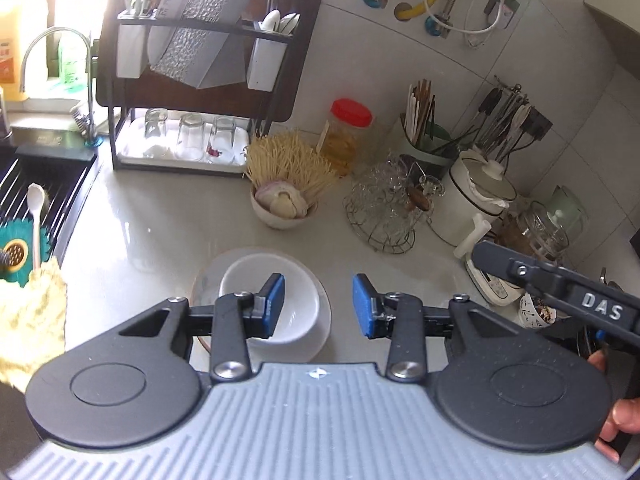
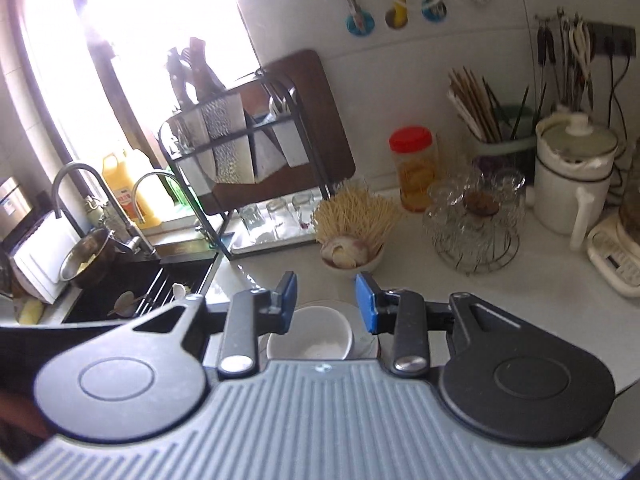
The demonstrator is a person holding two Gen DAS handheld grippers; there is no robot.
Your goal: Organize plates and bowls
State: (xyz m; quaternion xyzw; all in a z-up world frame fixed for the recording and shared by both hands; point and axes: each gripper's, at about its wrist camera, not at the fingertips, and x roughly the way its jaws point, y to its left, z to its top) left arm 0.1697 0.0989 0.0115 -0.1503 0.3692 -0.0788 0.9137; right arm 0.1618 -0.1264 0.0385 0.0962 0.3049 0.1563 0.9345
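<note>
Above the pale worktop [image 1: 160, 216], the left gripper [image 1: 319, 306] hung with its two blue pads apart and nothing between them. Under it lay one white bowl [image 1: 296, 312] nested on one white plate [image 1: 320, 336], both resting on the worktop near its front edge. The right gripper [image 2: 326, 302] likewise stood with its two pads apart and empty, above the same bowl [image 2: 316, 334] and plate [image 2: 366, 342], which showed just below its fingers. In the left wrist view part of the right gripper reached in from the right edge, with a hand [image 1: 618, 416] on it.

Beyond the bowl stood one small bowl [image 1: 280, 212] holding garlic and a spray of thin sticks. To its right was one wire stand [image 1: 384, 208] of upturned glasses, too crowded to count. Behind that stood one red-lidded jar [image 1: 346, 136], one green holder [image 1: 434, 140] full of chopsticks, and one white lidded pot [image 1: 476, 196]. To the left stood one black dish rack [image 1: 192, 80], with three upturned glasses [image 1: 190, 136] on its lower tray and a dark board leaning behind it. Left of the rack lay the dark sink [image 1: 44, 188], where one white spoon [image 1: 35, 216] rested; two taps showed in the right wrist view.
</note>
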